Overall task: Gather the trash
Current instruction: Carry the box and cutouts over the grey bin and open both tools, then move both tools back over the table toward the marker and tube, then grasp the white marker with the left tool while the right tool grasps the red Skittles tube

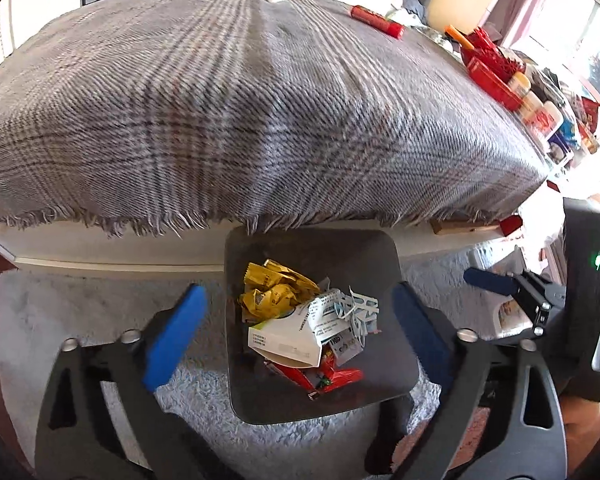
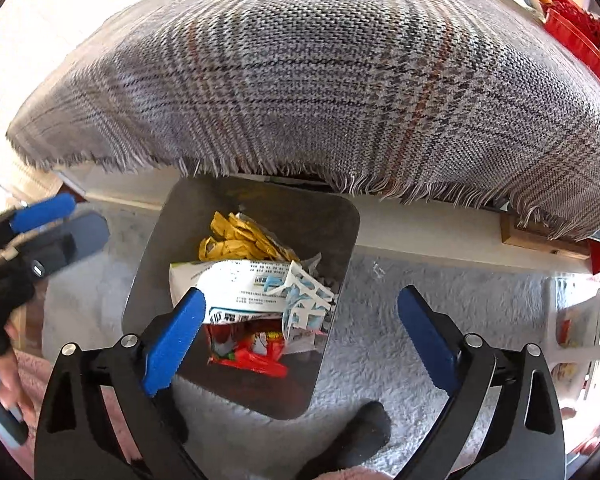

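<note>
both jaws stand wide and empty: the left hand-held gripper (image 1: 300, 332) and right hand-held gripper (image 2: 302, 334) hang over the grey bin (image 1: 384, 380) (on pale carpet, beside the plaid-covered bench (image 1: 228, 112)), which holds crumpled wrappers (image 1: 300, 316).

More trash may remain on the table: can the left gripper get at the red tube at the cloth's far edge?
Probably yes: left gripper is open and empty, and nothing blocks the plaid cloth toward the red tube.

left claw (image 1: 300, 332) open, right claw (image 2: 300, 336) open
</note>
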Action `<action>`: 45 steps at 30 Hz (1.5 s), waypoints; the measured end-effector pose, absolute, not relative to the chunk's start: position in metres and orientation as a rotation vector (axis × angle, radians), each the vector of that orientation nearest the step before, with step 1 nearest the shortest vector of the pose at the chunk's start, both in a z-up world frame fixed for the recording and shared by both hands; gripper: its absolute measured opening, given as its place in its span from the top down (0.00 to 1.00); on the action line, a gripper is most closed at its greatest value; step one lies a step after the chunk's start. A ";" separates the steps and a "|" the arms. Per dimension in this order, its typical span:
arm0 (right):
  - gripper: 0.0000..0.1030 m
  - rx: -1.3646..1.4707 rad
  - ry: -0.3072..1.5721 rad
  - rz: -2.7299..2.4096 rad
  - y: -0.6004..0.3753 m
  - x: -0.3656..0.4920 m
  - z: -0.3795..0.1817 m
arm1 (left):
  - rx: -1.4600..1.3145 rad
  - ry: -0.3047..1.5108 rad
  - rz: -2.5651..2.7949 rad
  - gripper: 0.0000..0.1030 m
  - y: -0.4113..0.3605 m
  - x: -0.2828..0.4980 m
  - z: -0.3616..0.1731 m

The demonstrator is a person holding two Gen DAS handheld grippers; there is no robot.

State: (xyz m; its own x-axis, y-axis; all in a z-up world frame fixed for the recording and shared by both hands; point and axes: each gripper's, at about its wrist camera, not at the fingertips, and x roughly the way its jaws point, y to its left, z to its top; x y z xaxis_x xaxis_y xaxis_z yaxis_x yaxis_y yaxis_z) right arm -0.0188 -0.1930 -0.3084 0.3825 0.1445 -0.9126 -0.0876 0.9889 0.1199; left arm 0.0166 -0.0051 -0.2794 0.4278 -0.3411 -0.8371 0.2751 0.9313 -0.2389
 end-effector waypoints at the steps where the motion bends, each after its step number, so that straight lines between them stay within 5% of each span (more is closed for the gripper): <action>1: 0.06 0.067 1.172 0.156 -0.195 -0.019 -0.305 | -0.076 1.065 -0.384 0.09 -0.004 0.018 -0.276; 16: 0.03 0.189 0.935 0.102 -0.280 0.077 -0.157 | -0.045 0.935 -0.359 0.08 -0.008 0.126 -0.156; 27: 0.03 0.186 0.874 0.059 -0.304 0.218 -0.139 | 0.010 0.908 -0.325 0.09 -0.049 0.265 -0.157; 30: 0.04 0.182 0.872 0.046 -0.305 0.248 -0.142 | 0.092 0.904 -0.322 0.21 -0.070 0.302 -0.169; 38: 0.29 0.203 0.956 0.079 -0.310 0.310 -0.173 | 0.127 0.941 -0.347 0.49 -0.090 0.358 -0.195; 45: 0.29 0.209 1.004 0.118 -0.304 0.328 -0.196 | 0.132 0.990 -0.348 0.55 -0.091 0.384 -0.212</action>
